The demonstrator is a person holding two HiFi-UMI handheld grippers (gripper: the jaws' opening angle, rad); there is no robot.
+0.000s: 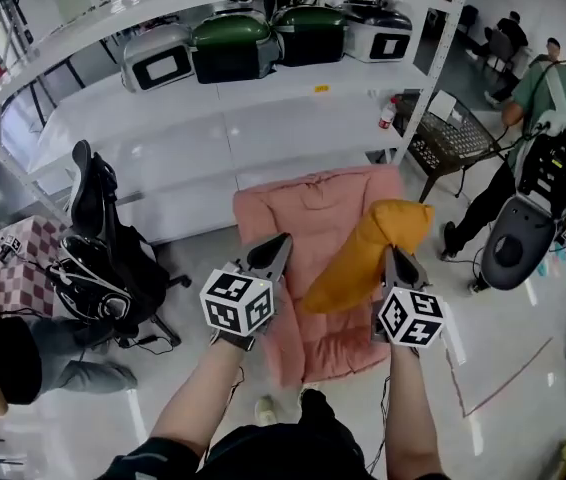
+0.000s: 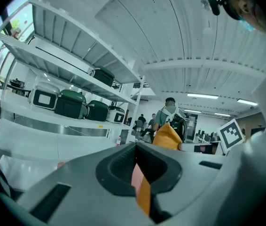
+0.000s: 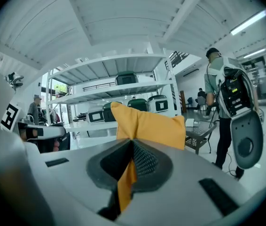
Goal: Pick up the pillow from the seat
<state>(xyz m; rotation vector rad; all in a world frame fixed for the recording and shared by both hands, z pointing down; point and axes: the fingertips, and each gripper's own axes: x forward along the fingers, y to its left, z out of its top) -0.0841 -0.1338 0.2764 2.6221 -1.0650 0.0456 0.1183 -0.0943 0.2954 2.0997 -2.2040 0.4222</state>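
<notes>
A black office chair (image 1: pixel 103 233) stands at the far left of a white-floored workroom, in front of a shelf rack (image 1: pixel 263 78) carrying boxy appliances. Right of it the left gripper (image 1: pixel 273 250) is held over the pink seat (image 1: pixel 298 203), its jaws clenched together. They appear to pinch nothing: pink and orange show only through the gap behind the tips. Right of that, the orange pillow (image 1: pixel 361 256) hangs slantwise from its upper end, which the right gripper (image 1: pixel 394 261) has clamped, a fold of fabric squeezed between the jaws. The pillow droops down and to the left above the seat cushion and appears to be clear of it. At the far right a person in a green top (image 1: pixel 548 88) works beside a dark wire table (image 1: pixel 453 143). The pick-up looks all but complete. The next move calls for a firm one-corner grip while the pillow is carried clear of the chair, perhaps with the empty gripper steadying the loose lower end.
</notes>
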